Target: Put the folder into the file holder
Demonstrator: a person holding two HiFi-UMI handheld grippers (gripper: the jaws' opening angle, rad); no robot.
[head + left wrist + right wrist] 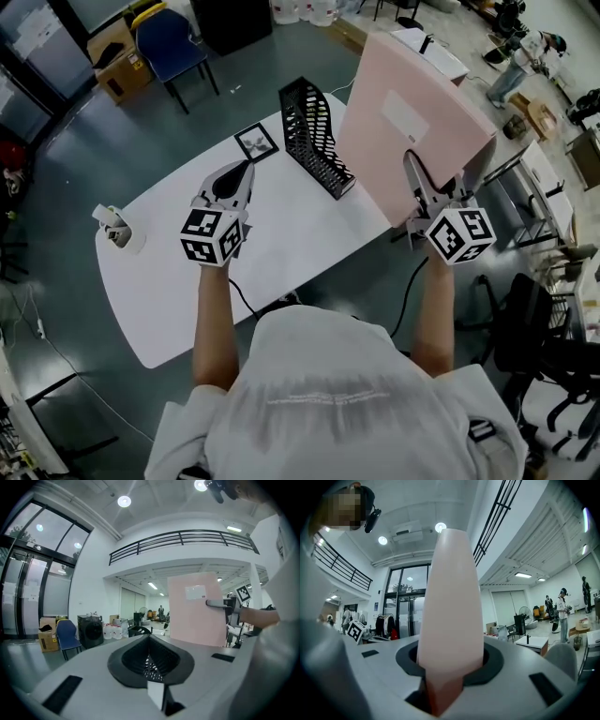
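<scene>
**Head view.** The black mesh file holder (317, 139) stands on the white table (281, 253), toward its far edge. The pink folder (412, 117) is upright in the air just right of the holder, clear of the table, with its broad face toward the camera. The right gripper (419, 178) has it by the lower edge. The left gripper (242, 178) hovers over the table left of the holder, near it, touching nothing that I can see.

The step in hand, as I judge it, is carrying the folder across to the holder. To do it well:
- Turn the folder so its edge runs along the holder's slots.
- Bring it above the open top, then lower it straight.
- The left gripper could steady the holder's side if the mesh shifts.

**Left gripper view.** The jaws are fully together with nothing between them. The folder shows ahead and to the right, raised, with the other gripper clamped at its edge.

**Right gripper view.** The jaws are closed to a narrow gap on the folder. It fills the space between them and rises straight ahead, edge-on. The grip looks firm. The holder is not in this view.
</scene>
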